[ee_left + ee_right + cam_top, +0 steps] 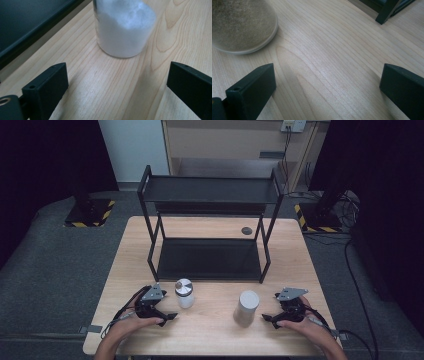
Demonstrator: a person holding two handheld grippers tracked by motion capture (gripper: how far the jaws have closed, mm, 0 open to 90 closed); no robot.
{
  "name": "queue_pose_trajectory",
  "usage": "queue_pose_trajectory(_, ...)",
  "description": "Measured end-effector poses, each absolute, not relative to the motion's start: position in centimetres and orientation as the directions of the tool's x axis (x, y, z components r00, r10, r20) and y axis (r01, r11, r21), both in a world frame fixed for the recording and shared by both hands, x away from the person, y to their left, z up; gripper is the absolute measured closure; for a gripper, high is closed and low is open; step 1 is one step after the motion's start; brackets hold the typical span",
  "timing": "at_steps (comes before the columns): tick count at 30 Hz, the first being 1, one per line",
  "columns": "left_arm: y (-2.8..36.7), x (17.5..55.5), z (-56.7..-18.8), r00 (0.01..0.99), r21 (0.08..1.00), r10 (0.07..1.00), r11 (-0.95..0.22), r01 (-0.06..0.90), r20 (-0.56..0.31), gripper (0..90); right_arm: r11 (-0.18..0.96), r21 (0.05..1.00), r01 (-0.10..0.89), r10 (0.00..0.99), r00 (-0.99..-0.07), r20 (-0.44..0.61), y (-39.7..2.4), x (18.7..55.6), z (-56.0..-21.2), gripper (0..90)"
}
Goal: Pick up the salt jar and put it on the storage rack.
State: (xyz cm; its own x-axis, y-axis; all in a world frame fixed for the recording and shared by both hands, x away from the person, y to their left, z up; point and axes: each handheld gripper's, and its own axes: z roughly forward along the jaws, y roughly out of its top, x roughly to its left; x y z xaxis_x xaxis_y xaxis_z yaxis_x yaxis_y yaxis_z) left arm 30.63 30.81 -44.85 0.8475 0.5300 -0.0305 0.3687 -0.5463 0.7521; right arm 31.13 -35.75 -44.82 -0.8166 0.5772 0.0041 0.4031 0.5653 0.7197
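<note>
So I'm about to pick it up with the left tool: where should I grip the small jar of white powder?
Grip the jar around its round glass body, below the metal lid. It stands upright, so come in level from the near left, where the open left tool already faces it with bare table between.

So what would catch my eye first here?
Probably the black two-tier shelf rack at the back of the wooden table. In front stand a jar of white powder with a silver lid and a taller beige canister, flanked by the open left gripper and right gripper.
</note>
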Motion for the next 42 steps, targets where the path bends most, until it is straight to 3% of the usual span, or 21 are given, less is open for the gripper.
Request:
queue_pose_trajectory(21, 28.5, 30.8, -44.7, 0.860, 0.783, 0.509, -0.527, 0.331, -0.020, 2.4, 0.565, 0.720, 0.403, 0.577, -0.816, 0.004, -35.7, 31.1, -44.8, 1.3)
queue_pose_trajectory(42, 27.3, 30.7, -44.8, 0.822, 0.811, 0.568, -0.464, 0.357, -0.038, 3.2, 0.565, 0.720, 0.404, 0.578, -0.816, 0.004, -35.8, 31.1, -44.8, 1.4)
